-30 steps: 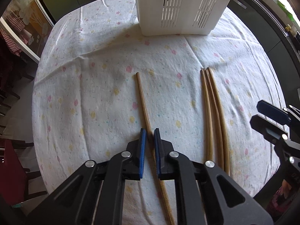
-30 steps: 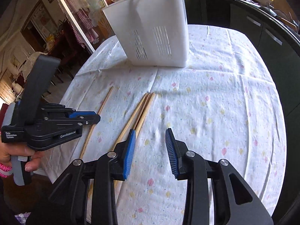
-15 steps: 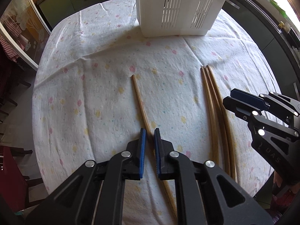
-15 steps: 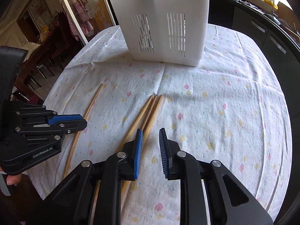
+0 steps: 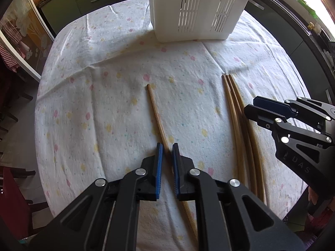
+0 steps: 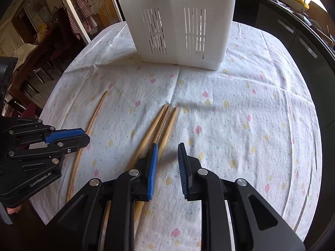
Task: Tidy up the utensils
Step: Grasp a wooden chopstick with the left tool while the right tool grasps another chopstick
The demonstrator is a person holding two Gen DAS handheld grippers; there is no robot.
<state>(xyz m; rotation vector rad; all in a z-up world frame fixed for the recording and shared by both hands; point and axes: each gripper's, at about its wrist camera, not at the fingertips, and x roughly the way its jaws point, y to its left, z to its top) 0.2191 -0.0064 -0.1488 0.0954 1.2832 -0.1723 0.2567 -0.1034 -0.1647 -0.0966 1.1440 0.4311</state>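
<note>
A single wooden chopstick (image 5: 156,115) lies on the flowered tablecloth (image 5: 104,104). My left gripper (image 5: 166,148) straddles it, jaws nearly closed around it with a small gap. Three more chopsticks (image 5: 238,121) lie together to the right; they also show in the right wrist view (image 6: 161,123). My right gripper (image 6: 166,149) is open just right of that bundle, its left finger over the rightmost stick. A white slotted utensil holder (image 5: 199,10) stands at the far side; it also shows in the right wrist view (image 6: 178,21).
The round table's edge (image 6: 314,125) drops off on all sides. Dark kitchen cabinets (image 5: 83,2) stand behind, chairs (image 6: 37,75) and a glass door to the left.
My right gripper moved forward toward the three chopsticks and narrowed, then opened a little. My left gripper stayed over the single chopstick with its gap about the same.
</note>
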